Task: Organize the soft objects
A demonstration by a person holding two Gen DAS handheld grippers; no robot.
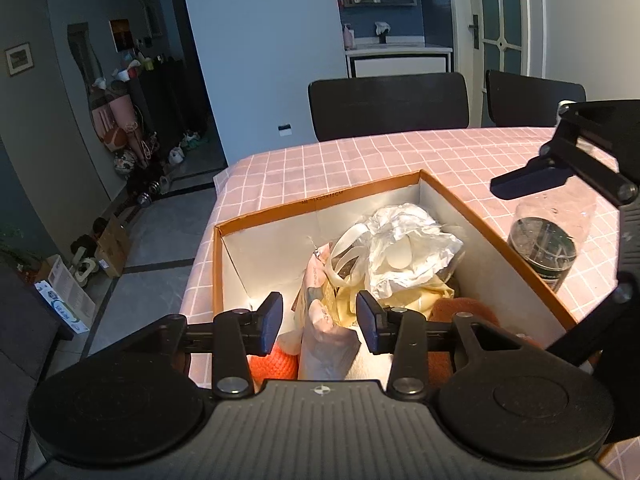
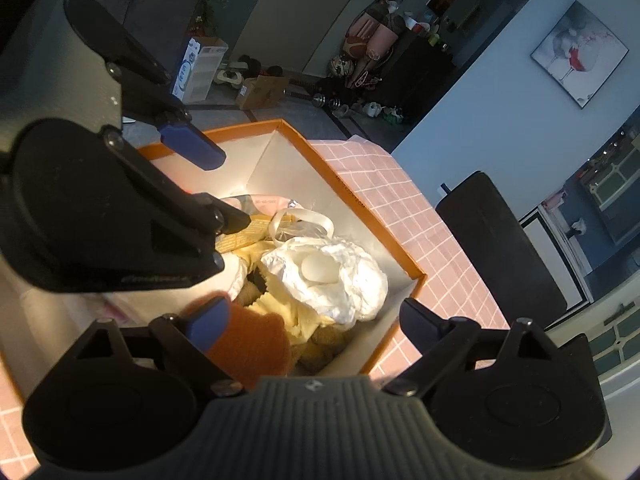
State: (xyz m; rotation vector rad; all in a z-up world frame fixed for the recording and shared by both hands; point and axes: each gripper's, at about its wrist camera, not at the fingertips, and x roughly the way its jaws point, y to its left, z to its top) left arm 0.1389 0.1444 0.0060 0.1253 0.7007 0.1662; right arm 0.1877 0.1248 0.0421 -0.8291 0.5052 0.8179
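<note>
An orange-rimmed cardboard box [image 1: 320,204] with white walls sits on the pink checked tablecloth and holds soft things: a crumpled white bag [image 1: 404,248], a pale yellow cloth [image 1: 404,300], an orange knitted piece [image 1: 272,364] and a pink printed pouch [image 1: 324,336]. My left gripper [image 1: 320,320] is open above the box, its fingers either side of the pink pouch, not closed on it. My right gripper [image 2: 316,324] is open over the box [image 2: 348,188], above the orange knit [image 2: 256,344] and the white bag [image 2: 332,276]. The left gripper also shows in the right wrist view [image 2: 212,188].
A clear plastic bottle [image 1: 548,240] with a dark base stands on the tablecloth [image 1: 360,160] right of the box. Two dark chairs [image 1: 388,104] stand at the table's far side. The table's left edge drops to a tiled floor with boxes and shoes.
</note>
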